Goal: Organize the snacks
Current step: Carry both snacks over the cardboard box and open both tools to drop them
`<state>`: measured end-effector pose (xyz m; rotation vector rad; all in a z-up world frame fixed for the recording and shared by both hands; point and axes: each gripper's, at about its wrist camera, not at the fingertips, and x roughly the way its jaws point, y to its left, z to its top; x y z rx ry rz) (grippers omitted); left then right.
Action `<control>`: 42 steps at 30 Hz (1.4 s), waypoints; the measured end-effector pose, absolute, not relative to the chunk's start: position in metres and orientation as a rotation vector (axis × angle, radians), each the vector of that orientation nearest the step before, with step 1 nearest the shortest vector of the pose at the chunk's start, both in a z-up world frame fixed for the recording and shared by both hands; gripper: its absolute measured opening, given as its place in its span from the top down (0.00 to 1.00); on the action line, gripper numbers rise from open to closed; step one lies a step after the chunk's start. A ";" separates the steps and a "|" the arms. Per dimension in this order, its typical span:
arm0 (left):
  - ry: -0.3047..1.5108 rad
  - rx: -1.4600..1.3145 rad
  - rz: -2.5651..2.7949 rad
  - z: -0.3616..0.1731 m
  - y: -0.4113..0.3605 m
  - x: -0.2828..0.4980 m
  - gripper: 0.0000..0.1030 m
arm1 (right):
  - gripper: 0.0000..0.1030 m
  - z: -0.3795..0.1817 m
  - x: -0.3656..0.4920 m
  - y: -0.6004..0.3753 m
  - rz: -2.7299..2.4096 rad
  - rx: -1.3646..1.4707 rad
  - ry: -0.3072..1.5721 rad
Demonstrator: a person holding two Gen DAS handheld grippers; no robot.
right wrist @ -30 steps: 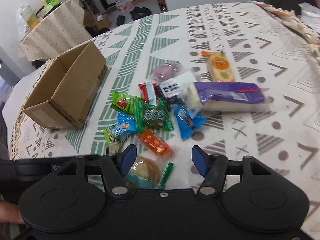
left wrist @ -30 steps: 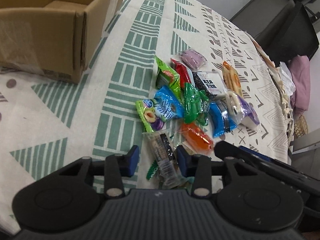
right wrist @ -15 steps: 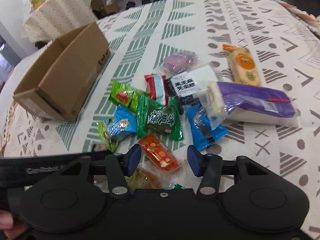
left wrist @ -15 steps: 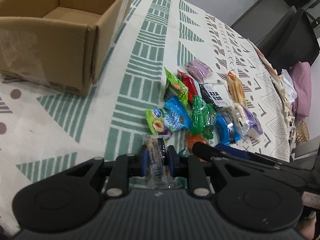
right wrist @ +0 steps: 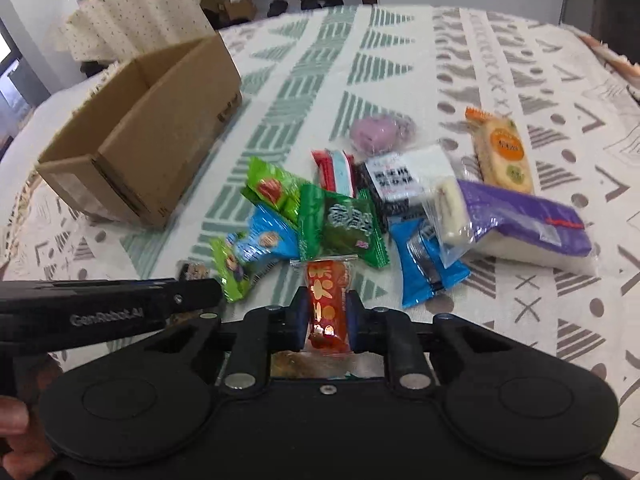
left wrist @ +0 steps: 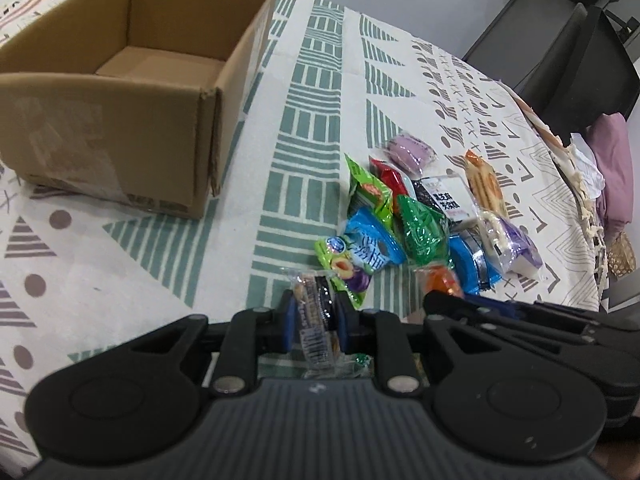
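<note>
A heap of wrapped snacks lies on the patterned tablecloth [left wrist: 312, 92]. My left gripper [left wrist: 314, 314] is shut on a clear-wrapped dark and beige snack [left wrist: 312, 292] at the heap's near edge. My right gripper [right wrist: 327, 320] is closing, and its blue pads press both sides of an orange snack packet [right wrist: 326, 284]. An open cardboard box [left wrist: 100, 132], bare inside as far as I see, stands to the left of the heap and shows as the box [right wrist: 160, 140] in the right wrist view. Both grippers sit side by side, close together.
The heap holds a green packet [right wrist: 348, 228], blue packets [right wrist: 428, 264], a long purple pack [right wrist: 520, 220], an orange biscuit pack [right wrist: 504, 156] and a purple cake [right wrist: 376, 132]. A dark chair [left wrist: 580, 60] stands beyond the table's right edge. Another covered table [right wrist: 132, 12] is farther back.
The left jaws went from open around the clear-wrapped snack to shut on it. The right jaws moved over the orange packet and narrowed from wide open onto it.
</note>
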<state>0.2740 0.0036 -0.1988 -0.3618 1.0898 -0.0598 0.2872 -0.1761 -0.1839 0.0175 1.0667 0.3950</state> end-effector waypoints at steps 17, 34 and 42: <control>0.924 -0.313 -0.015 -0.128 0.029 0.254 0.81 | 0.83 -0.127 0.276 -0.178 0.461 0.131 0.847; 0.804 -0.296 0.019 -0.084 0.071 0.261 0.81 | 0.83 -0.097 0.291 -0.164 0.502 0.258 0.730; 0.768 -0.316 0.021 -0.071 0.094 0.269 0.81 | 0.83 -0.079 0.298 -0.145 0.526 0.305 0.683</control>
